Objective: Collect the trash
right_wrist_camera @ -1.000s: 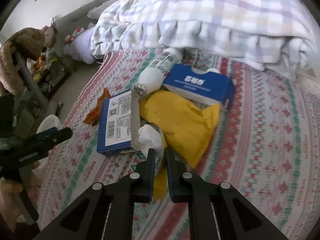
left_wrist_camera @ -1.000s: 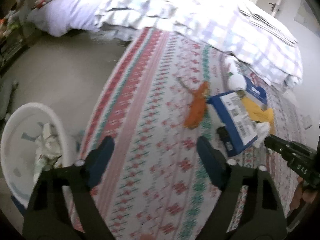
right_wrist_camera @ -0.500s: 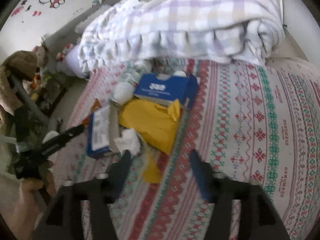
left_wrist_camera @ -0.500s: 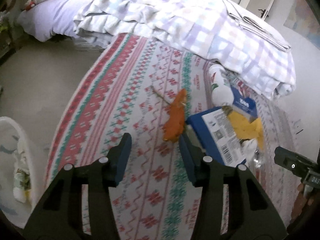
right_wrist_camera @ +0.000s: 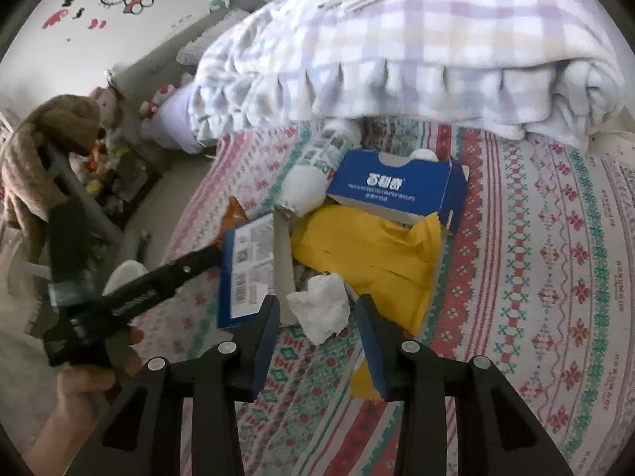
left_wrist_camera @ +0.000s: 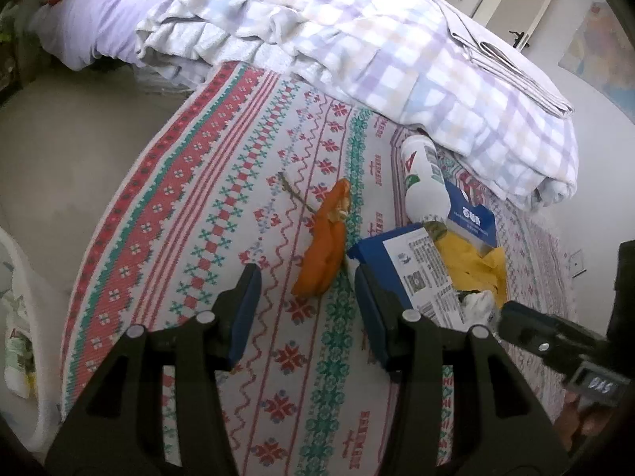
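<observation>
Trash lies on a patterned bed sheet [left_wrist_camera: 222, 214]. In the left wrist view an orange peel [left_wrist_camera: 323, 248] lies just ahead of my open, empty left gripper [left_wrist_camera: 307, 277]. Beside it are a flat blue box [left_wrist_camera: 412, 273], a white bottle [left_wrist_camera: 422, 182], yellow paper [left_wrist_camera: 476, 265] and a second blue box [left_wrist_camera: 472, 218]. In the right wrist view my right gripper [right_wrist_camera: 317, 313] is open, with a crumpled white tissue [right_wrist_camera: 323, 307] between its fingertips. Behind it lie the flat blue box [right_wrist_camera: 246, 269], yellow paper [right_wrist_camera: 369, 254], blue box [right_wrist_camera: 393, 190] and bottle [right_wrist_camera: 313, 174].
A white bin [left_wrist_camera: 18, 309] holding trash stands on the floor at the left. A plaid quilt [left_wrist_camera: 357, 43] is heaped at the back of the bed. A shelf with toys [right_wrist_camera: 103, 170] stands beyond the bed's left edge.
My right gripper has opened and now brackets the tissue. My left gripper has swung from the bin toward the orange peel and narrowed a little.
</observation>
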The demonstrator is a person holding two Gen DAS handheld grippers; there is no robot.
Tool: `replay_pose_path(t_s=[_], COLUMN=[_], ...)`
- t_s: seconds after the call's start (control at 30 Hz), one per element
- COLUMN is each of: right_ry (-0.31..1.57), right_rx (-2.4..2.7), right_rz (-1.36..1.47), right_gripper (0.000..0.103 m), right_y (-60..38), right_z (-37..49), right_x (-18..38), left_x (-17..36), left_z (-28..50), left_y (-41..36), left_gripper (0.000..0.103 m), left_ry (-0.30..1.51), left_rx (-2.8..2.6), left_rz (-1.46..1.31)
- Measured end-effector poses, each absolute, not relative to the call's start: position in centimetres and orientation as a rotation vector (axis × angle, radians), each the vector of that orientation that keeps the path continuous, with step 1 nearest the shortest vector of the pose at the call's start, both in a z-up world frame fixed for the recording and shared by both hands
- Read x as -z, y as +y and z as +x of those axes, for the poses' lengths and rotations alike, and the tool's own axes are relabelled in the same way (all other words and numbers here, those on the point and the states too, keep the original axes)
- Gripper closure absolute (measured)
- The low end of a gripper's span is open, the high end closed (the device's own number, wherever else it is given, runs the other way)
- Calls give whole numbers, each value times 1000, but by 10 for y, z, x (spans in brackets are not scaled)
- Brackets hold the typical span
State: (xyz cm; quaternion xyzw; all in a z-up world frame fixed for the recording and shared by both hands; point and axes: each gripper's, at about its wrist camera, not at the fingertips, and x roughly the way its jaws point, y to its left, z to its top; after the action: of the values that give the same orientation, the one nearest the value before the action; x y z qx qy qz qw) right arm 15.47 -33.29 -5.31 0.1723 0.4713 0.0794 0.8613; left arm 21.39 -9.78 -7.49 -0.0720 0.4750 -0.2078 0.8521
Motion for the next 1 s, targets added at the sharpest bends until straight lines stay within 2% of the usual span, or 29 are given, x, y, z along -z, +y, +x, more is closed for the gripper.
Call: replay_pose_path(t_s=[0.1,0.17,0.27,0.3,0.33,0.4,0.63,0.9,1.0], right_ry=[1005,1010,1008,1007,1008,1015,990,1022,1055], right_rx=[-164,-156,-146,-143,-140,-134,-143,-173,-151], right_rz=[364,359,346,340,331,315,327,343,345], right_gripper=[62,62,66,71,82,90,91,90,82], right_y=[-329,-327,-326,-325,-325,-325,-339,-351,-355], right_z=[161,165,168,168,168,169,156,134,127], right_x=[61,66,68,68,68,68,55,45,50], left_x=[75,76,78,78,78,77,72,59,55], left_z=[215,216,216,215,215,213,206,185,174], left_y=[-101,-102,-105,-106,-106,-105,-92,-80,-75], left_gripper=[53,71,85,86,88,90,91,92,92], left_ry=[989,991,991,989,986,991,1027,1035,1038], left_rx=[444,458,453,454,452,452,450,470,478], left_rz=[-158,-169,-151,-146,-139,-132,-147,-97,-66])
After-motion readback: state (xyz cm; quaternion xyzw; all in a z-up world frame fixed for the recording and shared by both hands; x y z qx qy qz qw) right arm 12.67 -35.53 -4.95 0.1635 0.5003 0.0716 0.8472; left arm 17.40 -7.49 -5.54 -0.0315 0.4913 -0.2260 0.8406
